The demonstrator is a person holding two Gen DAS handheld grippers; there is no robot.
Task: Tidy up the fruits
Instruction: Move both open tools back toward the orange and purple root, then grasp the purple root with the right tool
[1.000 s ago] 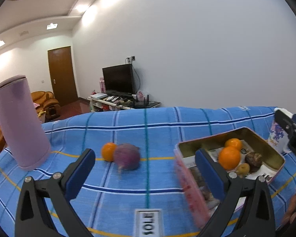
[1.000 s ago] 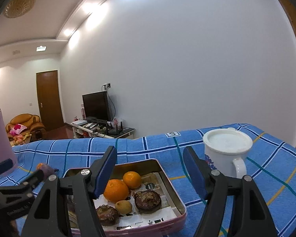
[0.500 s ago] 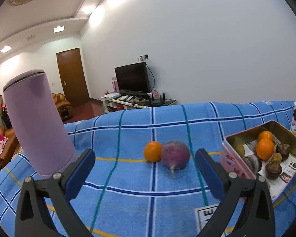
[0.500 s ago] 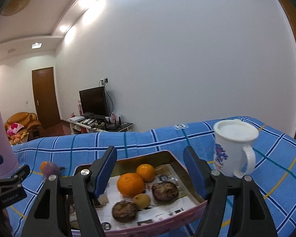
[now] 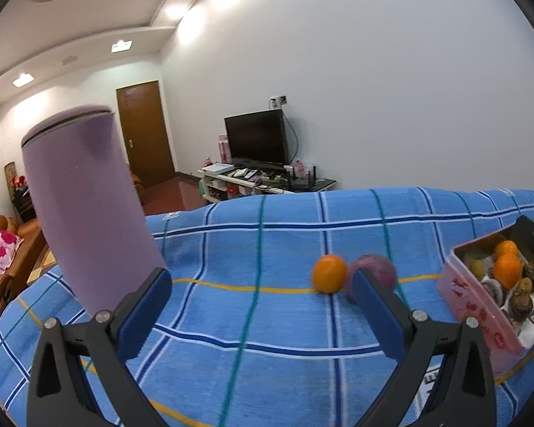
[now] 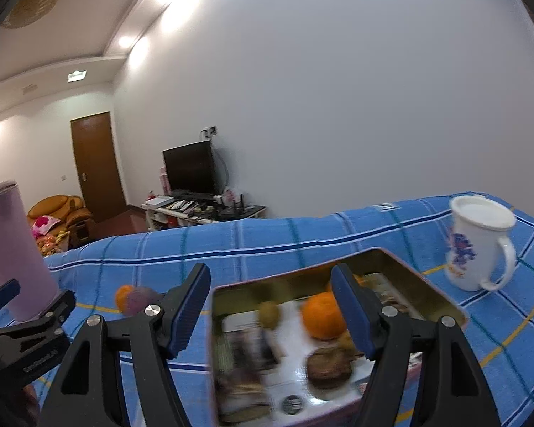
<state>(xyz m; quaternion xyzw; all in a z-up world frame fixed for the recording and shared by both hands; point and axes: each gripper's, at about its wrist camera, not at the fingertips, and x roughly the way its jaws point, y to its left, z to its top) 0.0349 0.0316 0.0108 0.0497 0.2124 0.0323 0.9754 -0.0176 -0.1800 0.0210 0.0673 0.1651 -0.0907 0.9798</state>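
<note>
An orange (image 5: 329, 273) and a purple round fruit (image 5: 375, 270) lie touching on the blue checked cloth (image 5: 267, 313), right of centre in the left wrist view; both also show in the right wrist view, orange (image 6: 124, 296) and purple fruit (image 6: 141, 298). A pink tin box (image 5: 480, 320) at the right holds oranges and several dark and brown fruits. My left gripper (image 5: 261, 315) is open and empty, above the cloth, left of the two loose fruits. My right gripper (image 6: 270, 307) is open and empty, over the tin (image 6: 441, 302), with an orange (image 6: 322, 315) between its fingers.
A tall lilac tumbler (image 5: 89, 210) stands at the left, close to my left finger. A white flowered mug (image 6: 478, 245) stands right of the tin. The table's far edge runs behind, with a TV stand and sofa beyond.
My left gripper has swung left: the tumbler looms nearer, the loose fruits and the tin slid right. My right gripper moved closer over the tin, which is blurred.
</note>
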